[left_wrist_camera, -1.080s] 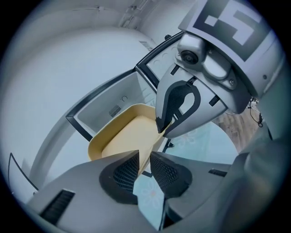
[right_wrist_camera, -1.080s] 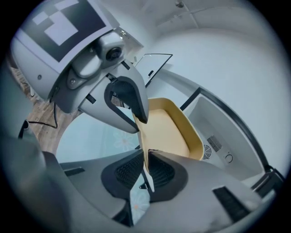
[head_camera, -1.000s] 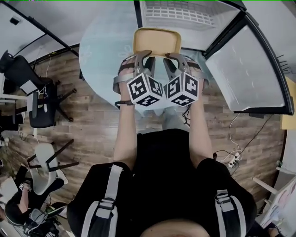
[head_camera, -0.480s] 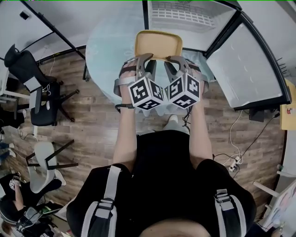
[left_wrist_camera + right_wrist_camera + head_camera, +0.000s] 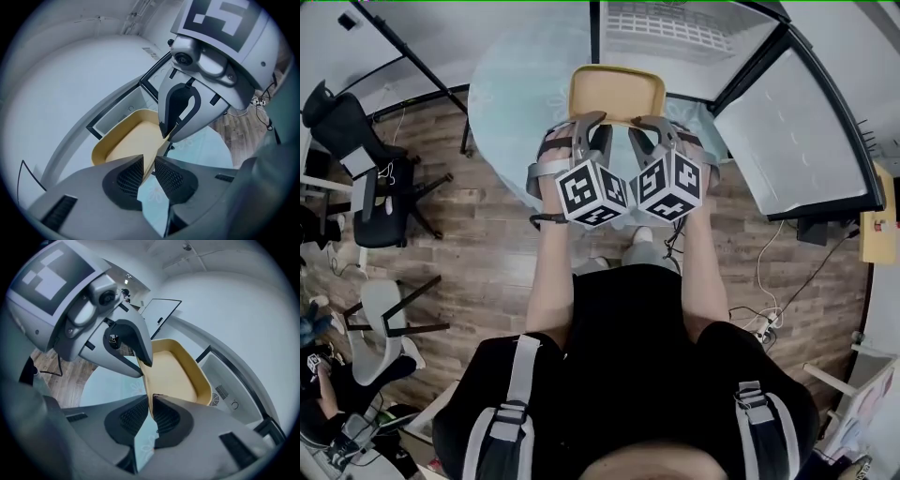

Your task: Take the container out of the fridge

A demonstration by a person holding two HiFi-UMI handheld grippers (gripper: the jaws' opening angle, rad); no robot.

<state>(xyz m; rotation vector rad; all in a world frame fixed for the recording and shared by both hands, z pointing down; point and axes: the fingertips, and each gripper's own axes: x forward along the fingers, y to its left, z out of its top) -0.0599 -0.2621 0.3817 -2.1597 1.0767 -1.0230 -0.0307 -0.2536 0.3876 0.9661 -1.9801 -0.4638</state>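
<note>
Arms out fwd, side by side. Left gripper (image 5: 149,161) fingers grip container (image 5: 617,94) rim; right gripper (image 5: 151,399) fingers closing on it. Pose unchanged vs earlier.

Count's coming in: 1 yellow container (image 5: 617,92) at the far end. 2 grippers: left gripper (image 5: 149,161) and right gripper (image 5: 151,401), the right one's jaws closing with the container's rim between them. 2 marker cubes (image 5: 592,192), 1 per gripper. 1 round table (image 5: 516,84). 1 fridge (image 5: 675,37), far side. On the left, 3 chairs: 2 black chairs (image 5: 380,202), 1 white chair (image 5: 380,323). 1 power strip (image 5: 766,323), right.
</note>
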